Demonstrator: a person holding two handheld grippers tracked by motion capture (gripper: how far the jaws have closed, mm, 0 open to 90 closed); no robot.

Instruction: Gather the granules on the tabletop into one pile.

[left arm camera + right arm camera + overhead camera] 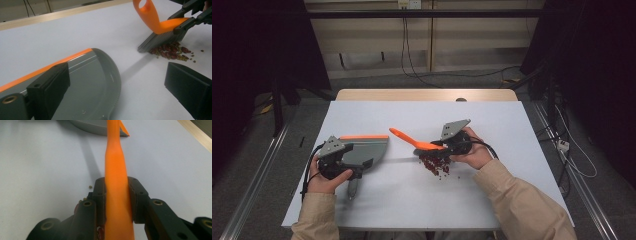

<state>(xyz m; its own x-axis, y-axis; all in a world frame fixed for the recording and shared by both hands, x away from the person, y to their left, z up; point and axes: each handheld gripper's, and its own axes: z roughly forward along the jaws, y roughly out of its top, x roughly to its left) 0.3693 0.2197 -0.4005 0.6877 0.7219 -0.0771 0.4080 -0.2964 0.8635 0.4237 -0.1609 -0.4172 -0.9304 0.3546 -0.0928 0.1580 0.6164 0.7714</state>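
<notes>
Beans (435, 165), dark red with a few small greenish bits, sit in a loose pile on the white table (412, 200), right of centre, just under the right gripper (451, 144); a few strays lie scattered off the far side of the pile in the left gripper view (170, 51). Orange hand brush (414, 142) is clamped by the right gripper, jaws closed tight on both sides of the handle, clear in the right gripper view (117, 202). Brush handle points up and toward the dustpan; the looped handle end shows in the left gripper view (150, 17). Grey bristles (160, 40) are down on the table, touching the near edge of the bean pile. Grey dustpan (364, 149) with an orange strip (364, 137) along its far edge lies flat on the table left of centre, apart from the beans, with bare table between. Left hand (329, 177) holds the left gripper (343, 162) over the dustpan's handle side. In the left gripper view the two jaws stand wide apart, one over the pan's surface (95, 82), the other off to the side over bare table, nothing pinched between them. Right hand (474, 152) wraps the right gripper from behind. Wooden table edge (427, 95) shows beyond the white surface.
</notes>
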